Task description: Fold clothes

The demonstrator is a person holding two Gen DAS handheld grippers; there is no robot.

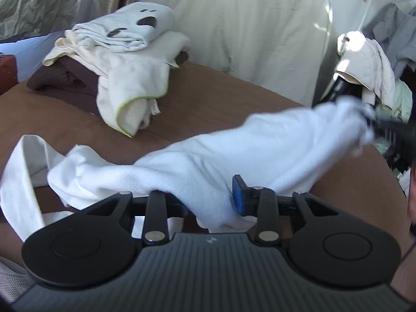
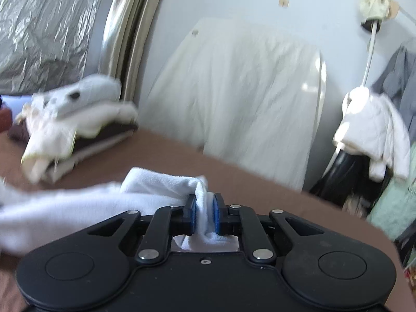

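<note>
Both tongs are on one white garment point(image 1: 234, 150). Right tongs point(image 2: 204, 214) pinch its corner tight; left tongs point(image 1: 208, 197) sit parted, cloth draped between them over the brown desk point(image 1: 208, 91).

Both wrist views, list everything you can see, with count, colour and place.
white garment: one, white, stretched over the bed between both grippers
bed cover: one, brown, under everything
folded pile: one stack, white, cream and dark brown, far left of the bed
draped sheet: one, off-white, against the back wall
foil sheet: one, silver, upper left
hanging clothes: several, white and grey, right edge
left gripper: black, blue pad, fingers parted, garment lying between them
right gripper: black, blue pads, fingers pinching the garment's end
</note>
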